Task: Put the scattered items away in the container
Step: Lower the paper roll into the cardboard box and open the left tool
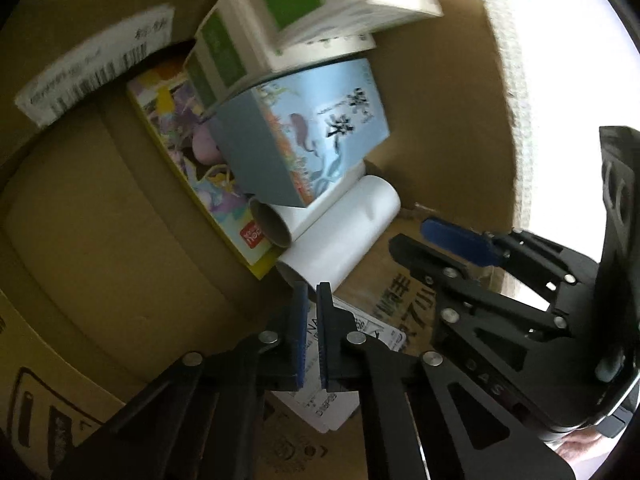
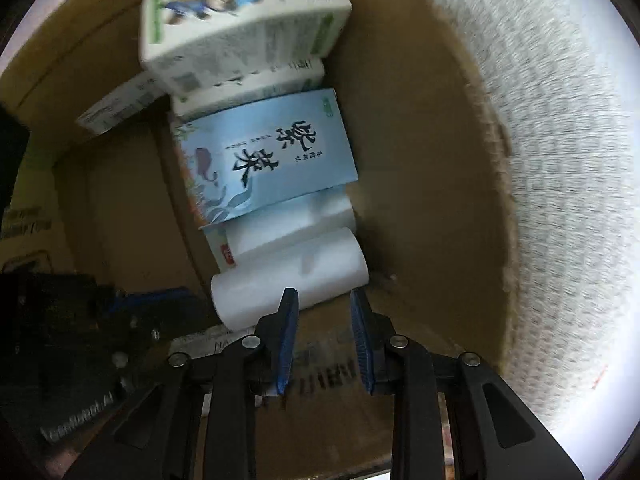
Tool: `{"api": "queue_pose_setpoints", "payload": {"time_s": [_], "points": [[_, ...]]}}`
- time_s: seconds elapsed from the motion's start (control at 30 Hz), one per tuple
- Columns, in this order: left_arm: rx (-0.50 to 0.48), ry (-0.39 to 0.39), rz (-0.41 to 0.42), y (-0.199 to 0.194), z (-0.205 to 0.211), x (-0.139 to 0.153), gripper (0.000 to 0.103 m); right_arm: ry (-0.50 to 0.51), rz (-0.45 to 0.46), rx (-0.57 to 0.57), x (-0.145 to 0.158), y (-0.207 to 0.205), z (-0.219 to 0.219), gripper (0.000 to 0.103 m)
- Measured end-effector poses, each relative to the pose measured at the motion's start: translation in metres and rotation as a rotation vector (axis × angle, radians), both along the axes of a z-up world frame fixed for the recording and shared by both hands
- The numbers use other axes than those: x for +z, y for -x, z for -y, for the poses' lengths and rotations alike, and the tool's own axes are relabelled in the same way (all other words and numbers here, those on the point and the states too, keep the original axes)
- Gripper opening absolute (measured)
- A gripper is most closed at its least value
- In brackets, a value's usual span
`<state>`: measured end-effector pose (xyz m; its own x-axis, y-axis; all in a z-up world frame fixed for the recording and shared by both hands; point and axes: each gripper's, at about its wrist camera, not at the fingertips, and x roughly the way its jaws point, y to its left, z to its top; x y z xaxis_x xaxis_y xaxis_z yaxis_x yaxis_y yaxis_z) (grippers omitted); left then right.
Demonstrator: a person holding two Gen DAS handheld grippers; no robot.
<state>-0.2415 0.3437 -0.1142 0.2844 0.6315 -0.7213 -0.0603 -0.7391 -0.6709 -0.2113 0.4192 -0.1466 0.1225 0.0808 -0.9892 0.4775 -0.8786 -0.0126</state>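
Both grippers are inside a cardboard box (image 1: 452, 92), also in the right wrist view (image 2: 420, 152). In it lie a blue seaweed box (image 1: 316, 132) (image 2: 272, 156), white-and-green boxes (image 1: 304, 8) (image 2: 240, 28), a colourful flat book (image 1: 200, 168) and two white rolls (image 1: 340, 232) (image 2: 292, 276). My left gripper (image 1: 313, 292) is nearly shut and empty, just below the near roll. My right gripper (image 2: 325, 300) is open and empty, its tips at the near roll's edge; it also shows in the left wrist view (image 1: 460, 240).
White shipping labels (image 1: 96, 68) (image 1: 352, 344) are stuck on the box walls. A pale textured surface (image 2: 568, 184) lies outside the box rim at right. The left gripper's body (image 2: 80, 340) fills the lower left of the right wrist view.
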Motion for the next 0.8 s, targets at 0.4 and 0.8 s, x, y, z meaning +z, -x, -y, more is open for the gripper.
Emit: {"api": "queue_pose_setpoints", "payload": {"time_s": [0.4, 0.8], "points": [[0.036, 0.008, 0.076, -0.001, -0.008, -0.023, 0.004, -0.043, 0.006, 0.003, -0.025, 0.019, 0.003, 0.023], [0.069, -0.014, 0.101, 0.0, -0.009, -0.031, 0.004, -0.013, 0.087, 0.01, -0.021, 0.014, -0.012, 0.024]]}}
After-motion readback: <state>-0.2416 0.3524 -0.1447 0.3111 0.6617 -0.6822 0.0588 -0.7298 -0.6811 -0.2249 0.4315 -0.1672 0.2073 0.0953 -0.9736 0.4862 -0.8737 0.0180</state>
